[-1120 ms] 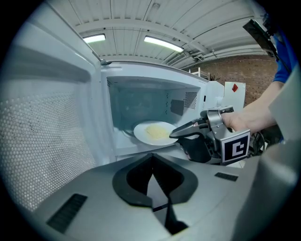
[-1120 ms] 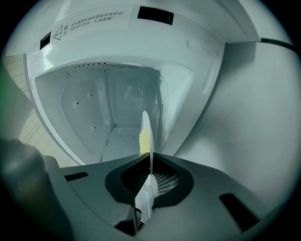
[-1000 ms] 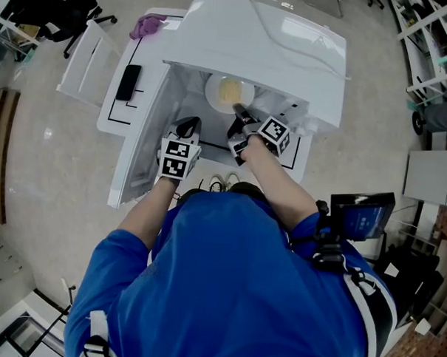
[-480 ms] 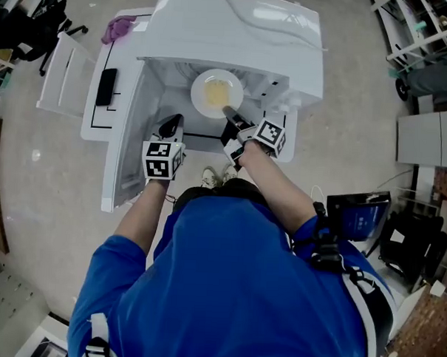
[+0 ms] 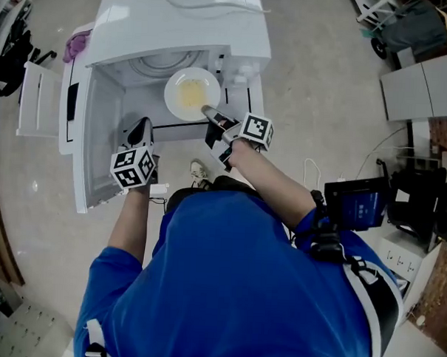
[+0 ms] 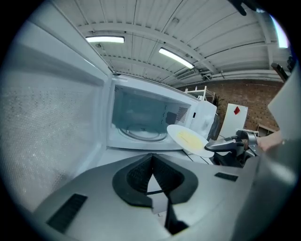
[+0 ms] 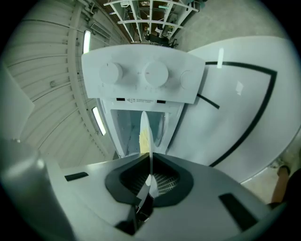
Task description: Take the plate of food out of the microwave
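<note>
Over at nine o'clock of the microwave point(image 5: 186, 24), the door point(image 5: 99, 154) hangs wide open. Just by the door, the left claw point(image 5: 142, 126) is pinched closed on nothing. It sits at seven o'clock of the plate point(image 5: 192, 93) and does not touch it.

That white plate, with yellow food point(image 5: 190, 97) on it, is up in the air at the mouth of the microwave. It rests on nothing. At five o'clock of the plate, the right claw point(image 5: 210, 113) is clenched on its thin rim, and that is the only grip on it.

This is where it could go wrong. One small pinch on one edge has to carry the whole plate. If the far side dips, the food could slide off. From the left gripper view the plate point(image 6: 188, 140) already looks a bit tipped. If the rim slips out of the pinch, I think the plate would fall to the tabletop point(image 5: 67, 123) or the floor point(image 5: 324, 82). A quick pull could also knock it on the knob panel point(image 5: 239, 71) at three o'clock. The left claw could help hold it up, but it is not under the plate.
</note>
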### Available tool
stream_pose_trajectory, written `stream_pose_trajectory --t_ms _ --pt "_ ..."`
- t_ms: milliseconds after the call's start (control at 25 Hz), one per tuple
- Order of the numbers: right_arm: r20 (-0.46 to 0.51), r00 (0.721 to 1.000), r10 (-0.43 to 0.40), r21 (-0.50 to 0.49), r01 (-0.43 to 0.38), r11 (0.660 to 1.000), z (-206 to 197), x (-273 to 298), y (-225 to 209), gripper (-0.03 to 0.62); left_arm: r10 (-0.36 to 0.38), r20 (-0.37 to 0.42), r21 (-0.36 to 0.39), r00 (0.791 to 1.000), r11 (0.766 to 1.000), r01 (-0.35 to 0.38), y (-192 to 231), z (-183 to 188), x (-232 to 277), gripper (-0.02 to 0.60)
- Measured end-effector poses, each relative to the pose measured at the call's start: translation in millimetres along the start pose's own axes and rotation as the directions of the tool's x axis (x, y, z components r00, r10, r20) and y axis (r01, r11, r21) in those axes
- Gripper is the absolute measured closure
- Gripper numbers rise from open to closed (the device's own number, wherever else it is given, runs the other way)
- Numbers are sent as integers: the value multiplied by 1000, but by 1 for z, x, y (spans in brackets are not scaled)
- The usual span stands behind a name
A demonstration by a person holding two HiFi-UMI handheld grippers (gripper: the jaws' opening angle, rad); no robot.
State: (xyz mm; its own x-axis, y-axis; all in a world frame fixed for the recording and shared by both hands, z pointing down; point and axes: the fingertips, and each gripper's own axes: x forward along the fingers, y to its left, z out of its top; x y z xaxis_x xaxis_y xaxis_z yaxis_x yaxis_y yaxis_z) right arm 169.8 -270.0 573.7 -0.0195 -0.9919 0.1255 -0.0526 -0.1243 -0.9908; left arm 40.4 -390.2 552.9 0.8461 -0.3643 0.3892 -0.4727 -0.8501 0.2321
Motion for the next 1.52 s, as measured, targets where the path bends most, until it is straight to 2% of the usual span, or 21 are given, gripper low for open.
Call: stream_pose_trajectory --t_ms 280,520,880,1160,1360,1520 --pt "-14 999 30 22 -30 999 6 -79 0 576 17 44 -64 999 998 -15 -60 -14 -33 571" --pt "-37 997 63 -27 -64 998 14 -137 -1 576 56 100 -94 993 994 -47 -99 -30 -69 571" --pt "-76 995 66 -45 -69 997 2 -168 1 576 113 156 -168 981 982 -86 -107 -35 -123 571" --pt "-65 997 37 -25 -39 999 -3 -178 -14 576 95 164 -188 982 980 -64 -101 -36 -128 571" --pt "-34 999 39 -39 -40 998 5 -181 -9 576 53 170 -184 984 983 -21 -104 -23 -116 571" --pt "2 999 39 -46 -39 998 -24 -199 -3 576 15 177 -173 984 985 16 -102 -28 -146 571"
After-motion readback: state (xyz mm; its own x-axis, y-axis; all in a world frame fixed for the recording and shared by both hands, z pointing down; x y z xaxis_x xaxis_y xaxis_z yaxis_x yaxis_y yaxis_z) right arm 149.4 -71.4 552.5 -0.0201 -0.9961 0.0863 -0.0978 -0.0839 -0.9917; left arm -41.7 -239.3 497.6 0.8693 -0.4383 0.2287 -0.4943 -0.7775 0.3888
